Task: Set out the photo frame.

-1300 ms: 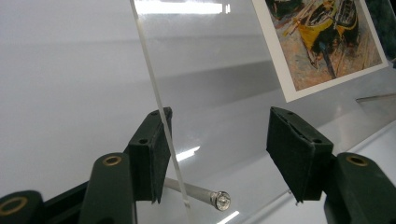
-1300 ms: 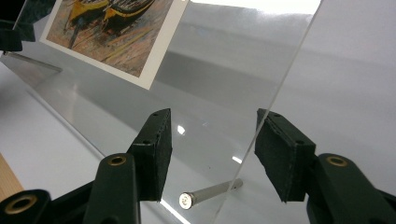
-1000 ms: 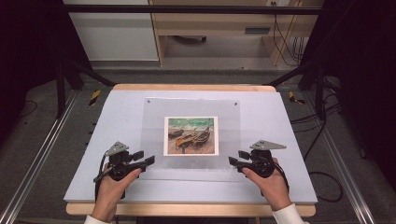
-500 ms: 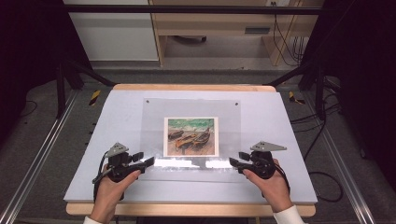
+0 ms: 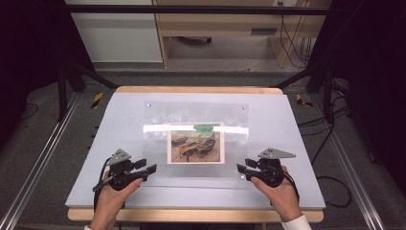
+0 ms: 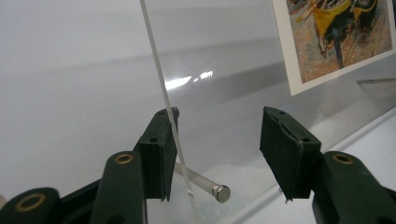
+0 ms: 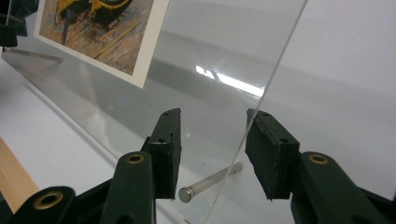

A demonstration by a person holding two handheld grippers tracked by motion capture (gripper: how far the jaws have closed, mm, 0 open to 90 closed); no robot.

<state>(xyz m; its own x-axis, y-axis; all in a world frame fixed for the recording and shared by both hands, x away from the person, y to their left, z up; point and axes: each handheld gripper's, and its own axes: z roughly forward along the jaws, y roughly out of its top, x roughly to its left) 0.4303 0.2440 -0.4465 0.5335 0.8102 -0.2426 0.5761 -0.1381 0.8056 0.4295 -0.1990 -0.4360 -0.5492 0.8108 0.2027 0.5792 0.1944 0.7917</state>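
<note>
Each hand has a tool at a near corner of the clear sheet (image 5: 195, 139), and the job in hand looks like taking hold of that sheet by its two side edges. The left tool (image 5: 143, 168) has the sheet's edge between its jaws, close against one pad, with the other pad standing well off. The right tool (image 5: 242, 168) is the same: the edge runs up between the pads, nearer one than the other, and neither clamps it yet. Both sets of jaws have just been closing, with the sheet between them, so I count both as open.

To do it well, I would square each tool so the pads meet the sheet flat. Close both together, so the sheet is not levered from one corner. Mind the metal peg (image 6: 203, 186) under the left corner and its twin (image 7: 210, 181) under the right. A pad that bites on a peg instead of the sheet could slip.

The sheet is a glossy, see-through rectangle, thin, with small fixings at its corners. It lies on the pale counter (image 5: 95, 143) between the two tools. A bright band of glare crosses it farther out. Behind it sits a print (image 5: 196, 143) of painted boats with a white border, beyond and between the tools.
</note>
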